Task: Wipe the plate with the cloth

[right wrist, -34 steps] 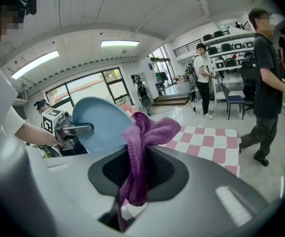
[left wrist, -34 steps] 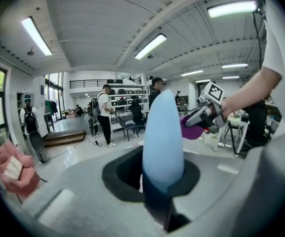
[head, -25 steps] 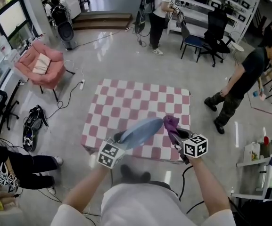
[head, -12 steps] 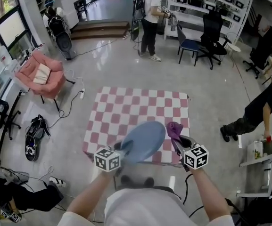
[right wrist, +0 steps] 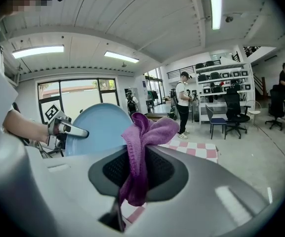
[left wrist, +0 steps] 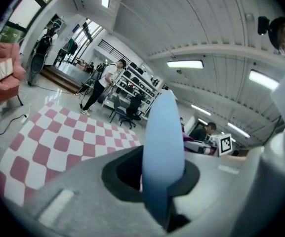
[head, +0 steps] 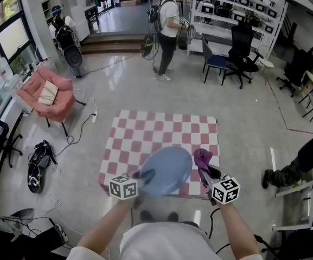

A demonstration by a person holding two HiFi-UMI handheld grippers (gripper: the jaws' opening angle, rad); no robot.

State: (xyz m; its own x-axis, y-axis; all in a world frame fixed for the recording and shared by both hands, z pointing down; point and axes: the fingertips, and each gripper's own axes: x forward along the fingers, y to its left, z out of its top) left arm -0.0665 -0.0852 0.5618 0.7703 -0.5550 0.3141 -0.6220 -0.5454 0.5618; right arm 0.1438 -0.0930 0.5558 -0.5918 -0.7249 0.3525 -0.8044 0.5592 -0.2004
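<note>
A light blue plate [head: 166, 170] is held up above the near edge of the checkered table [head: 161, 129], tilted, its face toward me. My left gripper [head: 144, 176] is shut on the plate's left rim; in the left gripper view the plate [left wrist: 163, 152] shows edge-on between the jaws. My right gripper [head: 204, 169] is shut on a purple cloth [head: 202, 157], just right of the plate's rim. In the right gripper view the cloth [right wrist: 141, 147] hangs bunched from the jaws, with the plate [right wrist: 99, 127] to its left and apart from it.
A pink armchair [head: 46, 93] stands at the left, a black bag [head: 38, 164] on the floor below it. A person [head: 168, 26] stands beyond the table near office chairs [head: 237, 50] and shelves. A person's leg [head: 297, 164] is at the right.
The plate has tipped from edge-on to face toward me and sits a little lower. Both grippers shifted slightly toward me. The person at the right walked mostly out of view.
</note>
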